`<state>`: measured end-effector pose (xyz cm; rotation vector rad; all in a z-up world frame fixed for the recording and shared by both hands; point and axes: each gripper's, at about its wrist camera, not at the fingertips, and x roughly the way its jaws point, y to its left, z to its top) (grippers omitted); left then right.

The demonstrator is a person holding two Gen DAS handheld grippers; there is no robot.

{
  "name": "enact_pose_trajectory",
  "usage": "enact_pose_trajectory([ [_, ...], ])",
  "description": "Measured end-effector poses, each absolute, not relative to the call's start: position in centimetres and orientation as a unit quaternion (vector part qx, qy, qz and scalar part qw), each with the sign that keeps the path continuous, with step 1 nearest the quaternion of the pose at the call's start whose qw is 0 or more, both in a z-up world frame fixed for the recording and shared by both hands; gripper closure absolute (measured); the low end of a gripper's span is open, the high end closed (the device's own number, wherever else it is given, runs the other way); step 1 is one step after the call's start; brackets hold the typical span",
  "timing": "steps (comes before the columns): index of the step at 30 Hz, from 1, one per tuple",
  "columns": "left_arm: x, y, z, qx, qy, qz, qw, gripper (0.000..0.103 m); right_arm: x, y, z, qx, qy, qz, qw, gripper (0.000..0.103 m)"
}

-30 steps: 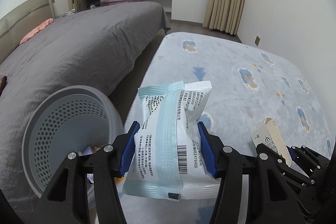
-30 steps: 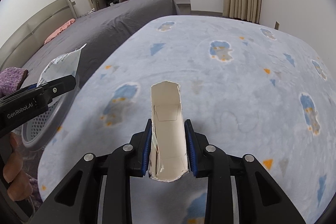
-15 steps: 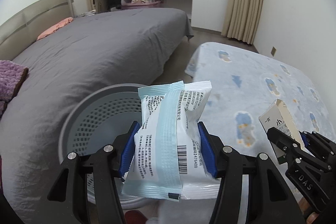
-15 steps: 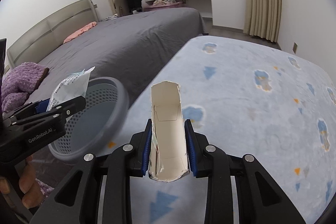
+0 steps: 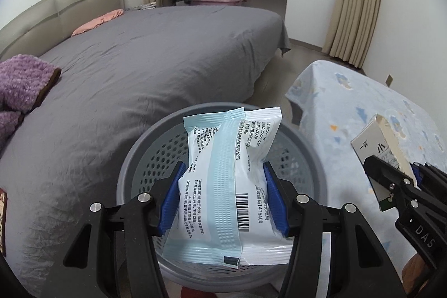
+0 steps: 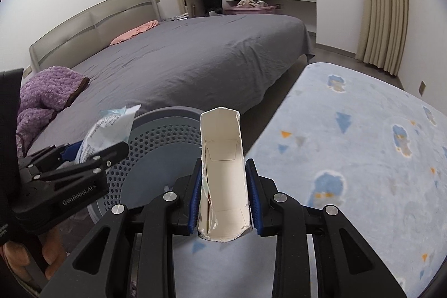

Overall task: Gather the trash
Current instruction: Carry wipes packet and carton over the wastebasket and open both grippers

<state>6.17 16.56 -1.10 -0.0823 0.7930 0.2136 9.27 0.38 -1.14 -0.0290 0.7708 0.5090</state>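
A white and pale blue plastic packet (image 5: 226, 180), printed with black text and a barcode, is held upright over the open mouth of a round grey perforated basket (image 5: 304, 158). Just to its right, a torn, empty white cardboard box (image 6: 223, 172) is held upright, its open end facing up.
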Motion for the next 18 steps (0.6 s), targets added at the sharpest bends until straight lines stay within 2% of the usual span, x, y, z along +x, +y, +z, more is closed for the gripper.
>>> enact_pose_trajectory([
  [15,5.7,21.1,-3.4,-0.066,0.402,0.155,0.9,0.046,11.3,6.4,-2.7,-0.035,0.383,0.29,0.877,0.074],
  [16,5.6,21.2,-3.3,-0.069,0.401,0.157,0.9,0.041,11.4,6.6,-2.7,-0.037,0.382,0.29,0.876,0.073],
  [17,5.5,21.4,-3.3,-0.07,0.4,0.161,0.9,0.03,11.5,6.7,-2.6,-0.039,0.382,0.29,0.877,0.071],
  [18,5.4,21.5,-3.1,-0.07,0.396,0.168,0.9,0.025,11.5,6.8,-2.5,-0.039,0.381,0.288,0.878,0.058],
])
